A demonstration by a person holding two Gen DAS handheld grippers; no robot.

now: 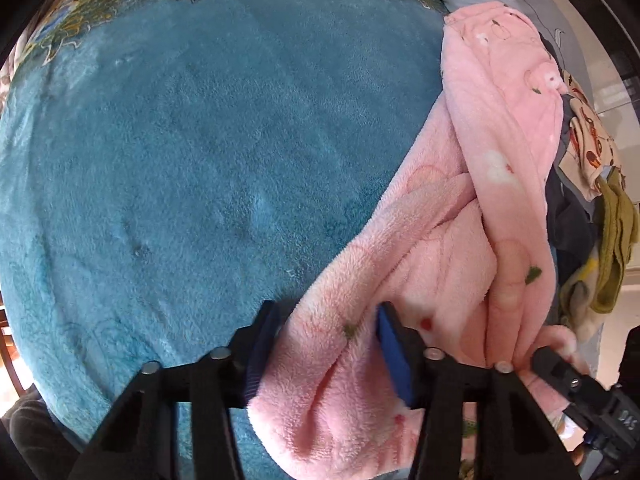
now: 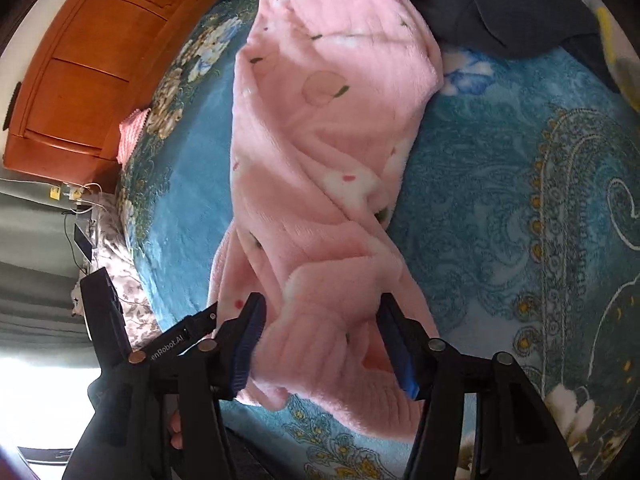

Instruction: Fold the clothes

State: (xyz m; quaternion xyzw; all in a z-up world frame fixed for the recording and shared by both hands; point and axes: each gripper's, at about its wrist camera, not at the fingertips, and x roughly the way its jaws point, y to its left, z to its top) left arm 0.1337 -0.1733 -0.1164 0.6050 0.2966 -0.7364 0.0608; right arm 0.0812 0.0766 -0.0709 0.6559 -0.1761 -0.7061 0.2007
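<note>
A pink fleece garment (image 1: 472, 216) with a peach print lies bunched and twisted on a teal plush bed blanket (image 1: 192, 152). In the left wrist view my left gripper (image 1: 326, 344) stands open, with a fold of the pink fleece between its blue-padded fingers. In the right wrist view the same garment (image 2: 320, 128) stretches away across the bed, and my right gripper (image 2: 320, 336) is open around its near bunched end. The right gripper's body shows at the left wrist view's lower right edge (image 1: 576, 384).
A pile of other clothes (image 1: 592, 200), dark, cream and olive, lies to the right of the pink garment. A dark garment (image 2: 500, 20) lies at the far end. A wooden headboard (image 2: 80, 72) stands at the left of the right wrist view.
</note>
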